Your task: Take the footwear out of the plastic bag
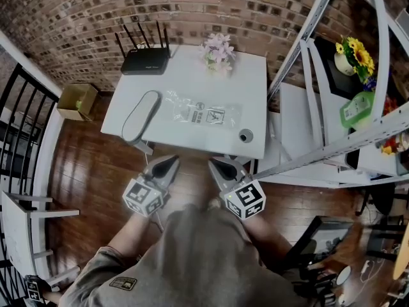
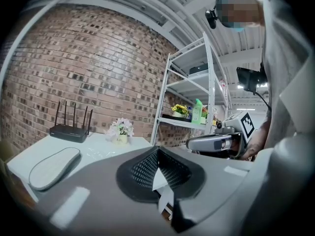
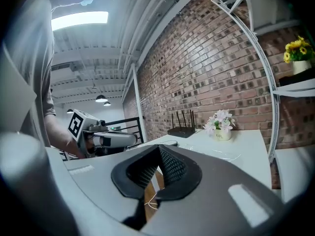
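Left tongs [image 1: 171, 162]: pressed together with nothing between the jaws, held short of the table's near edge.
Right tongs [image 1: 215, 164]: also pressed together and empty, just beside the left pair, tips pointing at the table [image 1: 252, 82].
Footwear [image 1: 140, 115]: a flat grey piece ahead of our left tongs and a little to their left, at the table's edge, apart from both tips.
Plastic bag [image 1: 199, 112]: clear and flat, straight ahead of the gap between our two tongs, just right of the footwear.
In or out: the footwear seems to lie outside the film; we cannot tell whether one end sits in the bag's mouth.
Done so far: by our reading the footwear is either already out or not yet touched.
Left to do: if an end is inside, we pin the bag with one pair and draw the footwear clear with the other.
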Demonstrator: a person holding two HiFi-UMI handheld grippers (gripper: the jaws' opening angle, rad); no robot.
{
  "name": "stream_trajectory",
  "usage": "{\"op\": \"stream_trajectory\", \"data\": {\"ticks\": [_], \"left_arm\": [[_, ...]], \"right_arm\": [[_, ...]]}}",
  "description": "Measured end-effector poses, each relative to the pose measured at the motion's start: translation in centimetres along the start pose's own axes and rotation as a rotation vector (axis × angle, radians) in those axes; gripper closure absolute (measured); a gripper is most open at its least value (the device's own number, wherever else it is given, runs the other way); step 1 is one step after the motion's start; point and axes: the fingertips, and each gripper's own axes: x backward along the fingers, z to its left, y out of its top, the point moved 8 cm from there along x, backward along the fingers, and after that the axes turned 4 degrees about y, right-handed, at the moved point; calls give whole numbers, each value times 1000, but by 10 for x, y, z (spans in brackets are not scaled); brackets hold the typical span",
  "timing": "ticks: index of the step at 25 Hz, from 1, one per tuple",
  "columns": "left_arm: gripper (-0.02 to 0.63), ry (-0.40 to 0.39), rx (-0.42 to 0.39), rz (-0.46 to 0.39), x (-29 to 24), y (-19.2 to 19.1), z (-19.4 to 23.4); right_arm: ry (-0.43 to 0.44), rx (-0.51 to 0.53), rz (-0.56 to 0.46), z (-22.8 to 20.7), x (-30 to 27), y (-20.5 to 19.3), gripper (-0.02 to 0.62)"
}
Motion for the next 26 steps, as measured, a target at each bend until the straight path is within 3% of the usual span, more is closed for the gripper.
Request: {"op": "stream_trajectory", "data": {"ticks": [26], "left_arm": [[604,-31,4,-7,3,-1,10]], "right_arm": [[-39,18,-3,6,-7,0,583]]}}
